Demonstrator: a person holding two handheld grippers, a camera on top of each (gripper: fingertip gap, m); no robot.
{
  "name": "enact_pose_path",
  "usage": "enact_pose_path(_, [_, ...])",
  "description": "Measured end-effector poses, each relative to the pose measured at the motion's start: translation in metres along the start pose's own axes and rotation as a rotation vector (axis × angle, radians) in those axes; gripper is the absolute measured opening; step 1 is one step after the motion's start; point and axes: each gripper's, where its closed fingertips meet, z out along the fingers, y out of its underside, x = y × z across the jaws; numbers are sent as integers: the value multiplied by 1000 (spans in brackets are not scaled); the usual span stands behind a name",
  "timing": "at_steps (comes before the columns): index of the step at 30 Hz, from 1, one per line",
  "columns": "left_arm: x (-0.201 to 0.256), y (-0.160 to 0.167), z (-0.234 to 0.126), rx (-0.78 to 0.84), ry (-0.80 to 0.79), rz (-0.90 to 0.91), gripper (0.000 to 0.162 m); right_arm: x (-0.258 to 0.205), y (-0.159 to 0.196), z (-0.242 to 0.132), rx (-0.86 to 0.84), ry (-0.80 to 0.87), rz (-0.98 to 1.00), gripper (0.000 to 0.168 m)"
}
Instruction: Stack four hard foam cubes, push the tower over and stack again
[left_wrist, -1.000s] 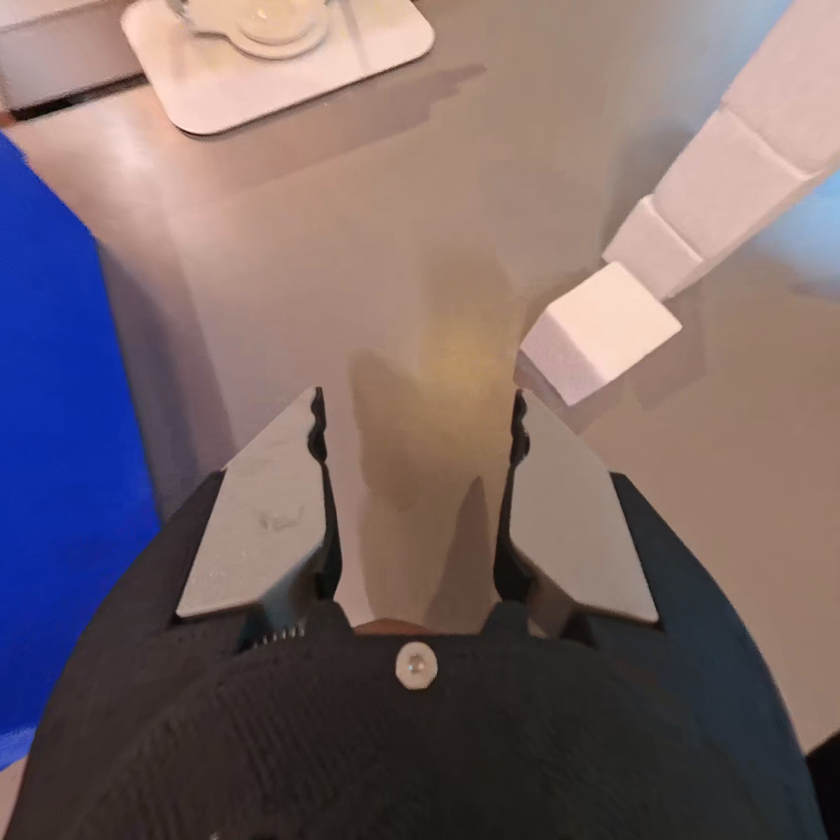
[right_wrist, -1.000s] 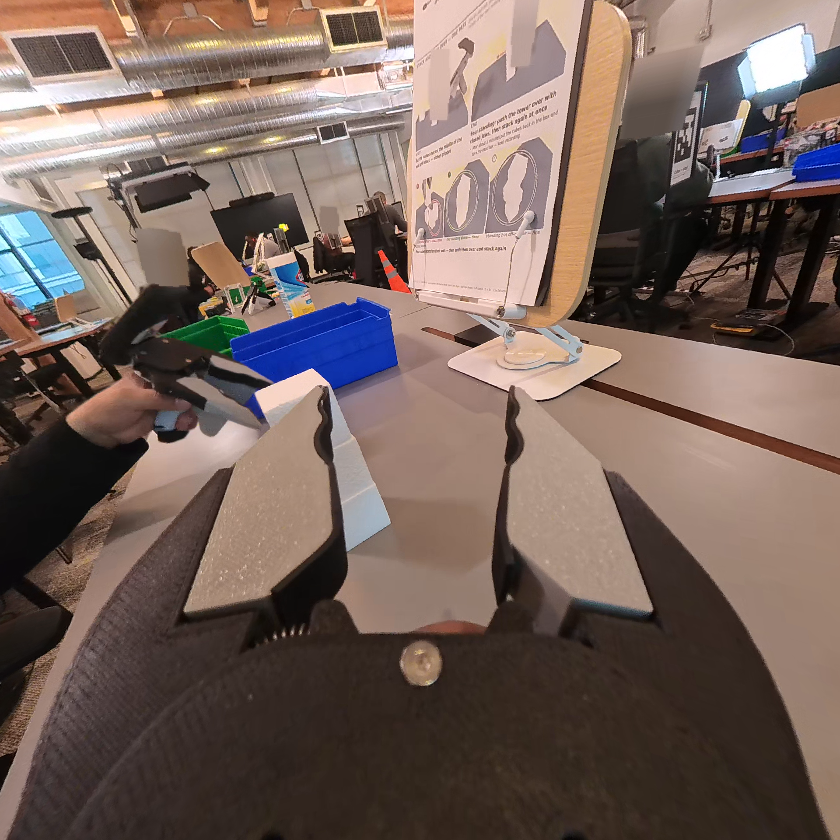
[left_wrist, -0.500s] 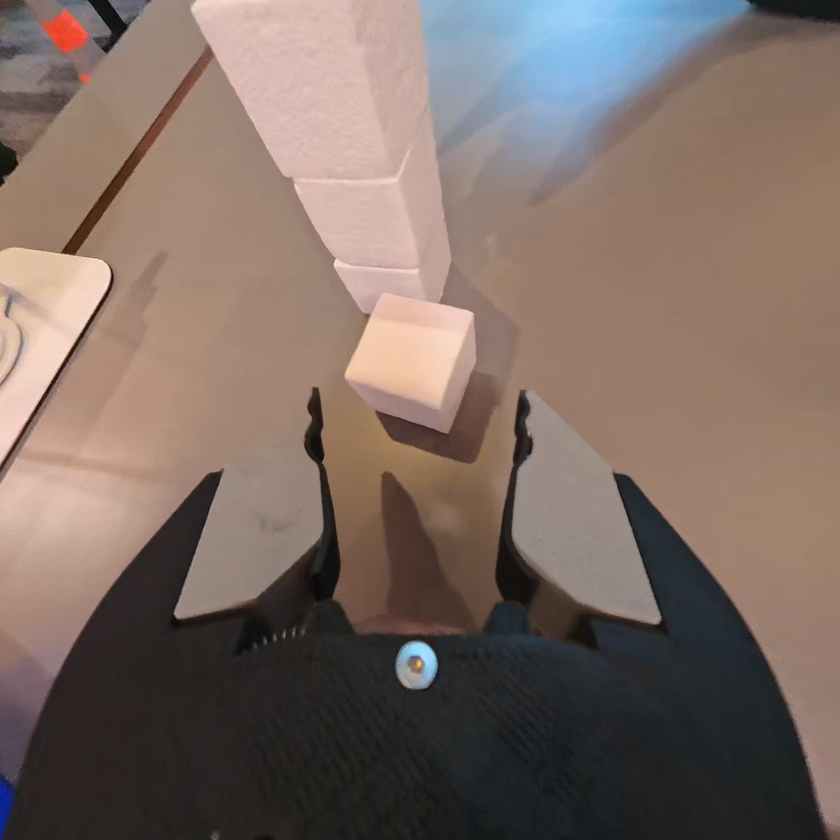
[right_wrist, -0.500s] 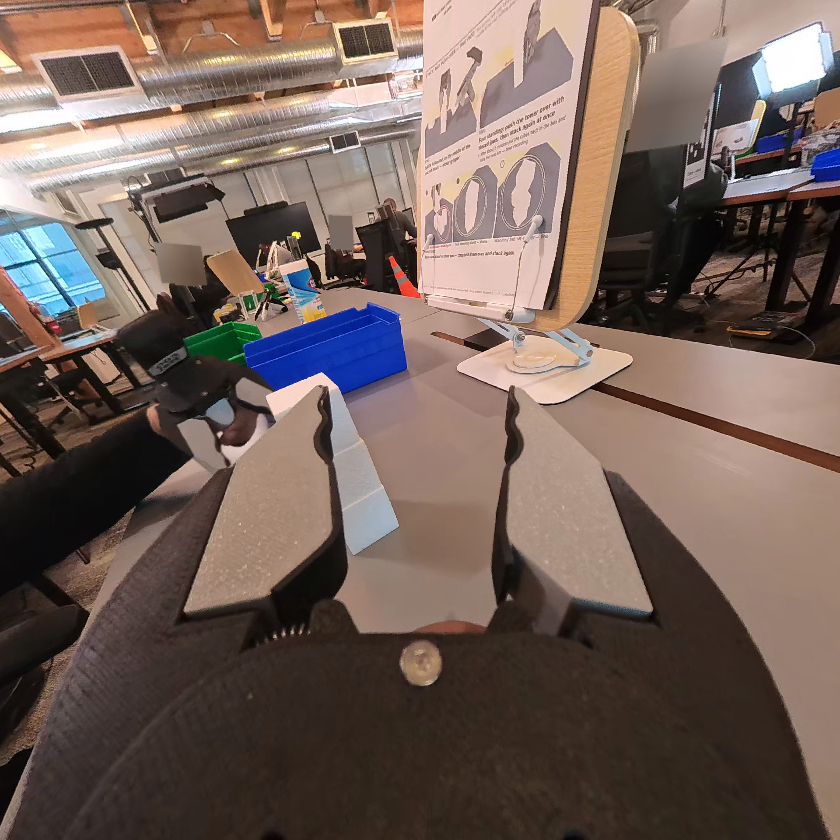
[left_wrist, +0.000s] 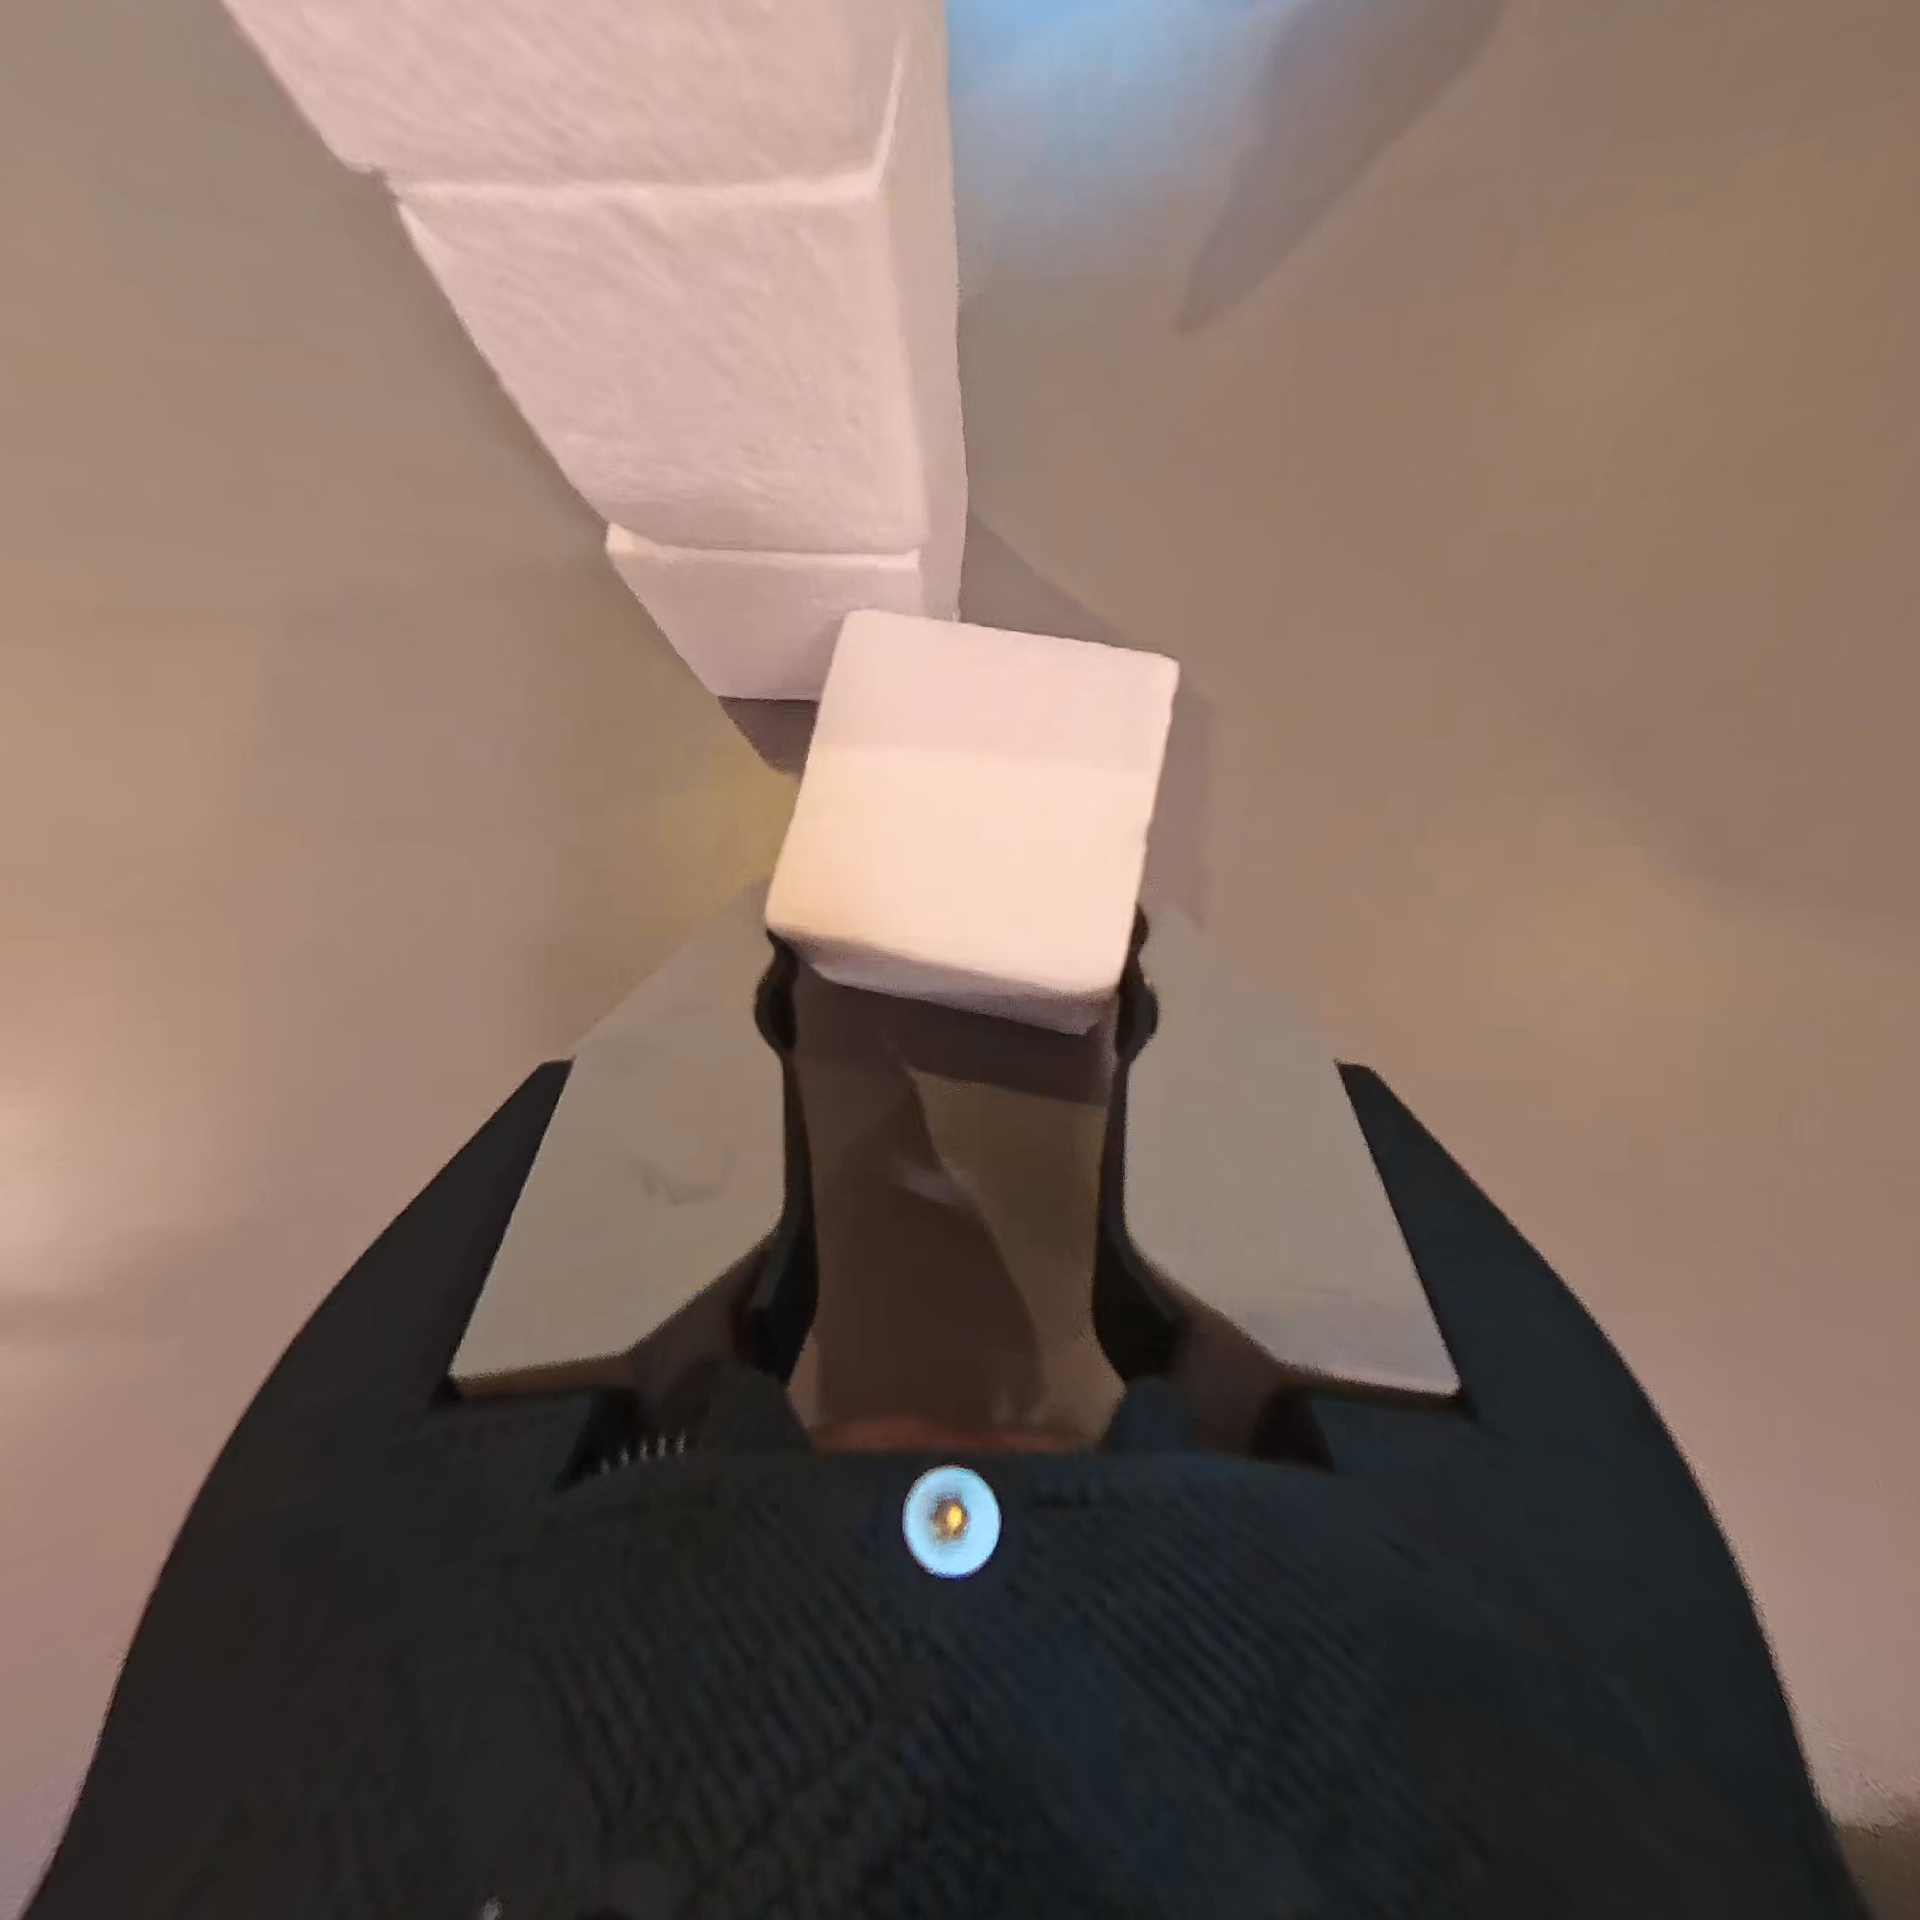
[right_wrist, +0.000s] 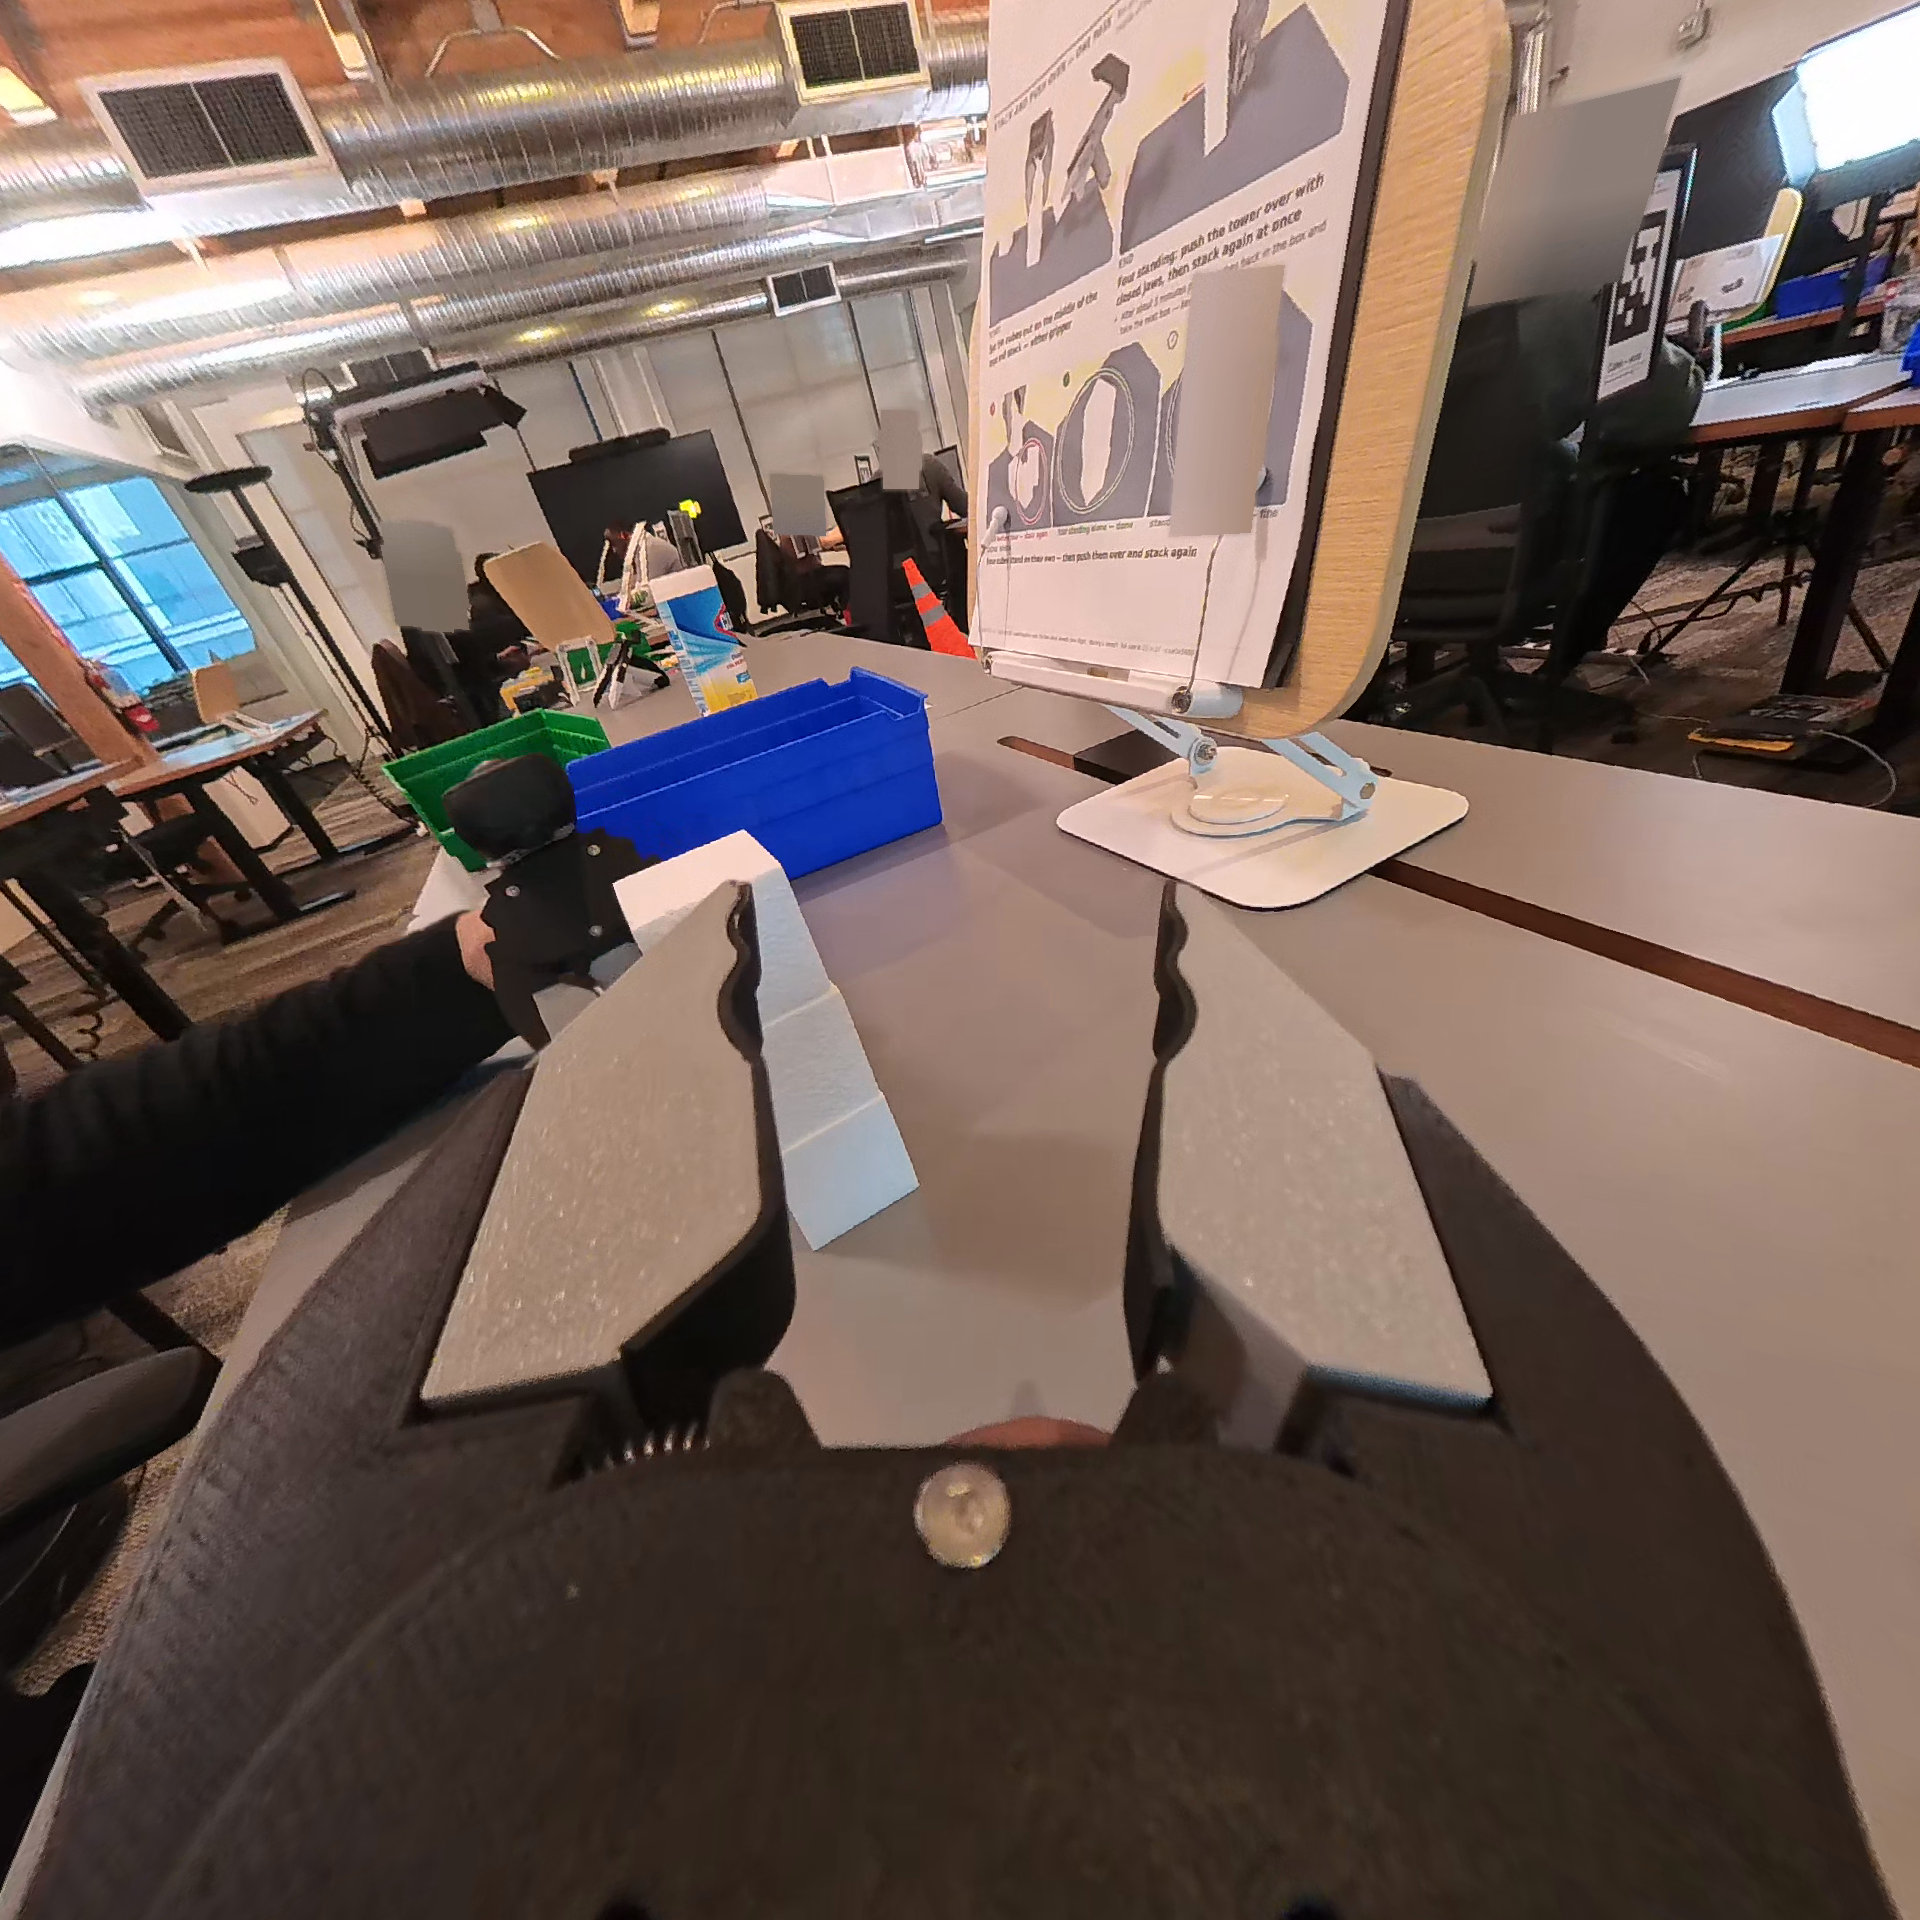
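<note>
Stage: three white foam cubes are standing as a tower (left_wrist: 717, 343) on the grey table (left_wrist: 1558, 623); the fourth, loose cube (left_wrist: 966, 831) is sitting on the table just in front of the tower's base, so by my judgement the stack is three-quarters built.

Left gripper (left_wrist: 951, 961): it is reaching down over the loose cube, with its fingers spread about as wide as the cube and their tips lying at the cube's near corners. Whether the pads are already pressing the foam I cannot tell; the picture is blurred there.

Right gripper (right_wrist: 951, 935): it is hovering above the table with its fingers spread wide and nothing between them, taking no part in the pickup.

Tower from the right wrist view: the tower (right_wrist: 821, 1091) is showing just past the right gripper's left finger, and the left gripper (right_wrist: 540, 904) is working behind it; the loose cube is hidden from this side.

Surroundings: a blue bin (right_wrist: 769, 769) and a green bin (right_wrist: 488, 758) are sitting farther back, and a document stand (right_wrist: 1247, 416) holding a printed sheet is standing to the right, well apart from the tower.

Left to do, as I judge it: closing on the loose cube, lifting it to the top of the tower, then pushing the tower over and stacking all four again.

Risk: the loose cube is lying so near the base that a careless lift may nudge the tower.
</note>
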Motion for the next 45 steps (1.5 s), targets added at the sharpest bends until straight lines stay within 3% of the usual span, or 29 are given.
enact_pose_path(5, [-5, -5, -16, 30, -35, -14, 59, -1, 5, 3, -19, -5, 3, 75])
enact_pose_path(13, [-2, -57, -68, 273, -26, -31, 59, -3, 7, 5, -22, -14, 7, 75])
enact_pose_path(18, [-23, -93, -95, 299, -99, -109, 59, -4, 7, 5, -24, -17, 7, 74])
enact_pose_path(30, [-32, -152, -81, 219, -121, -57, 59, -8, 9, 7, -39, -26, -8, 74])
enact_pose_path(45, [-37, -157, -66, 141, -98, -40, 59, -10, 4, 4, -26, -31, -11, 75])
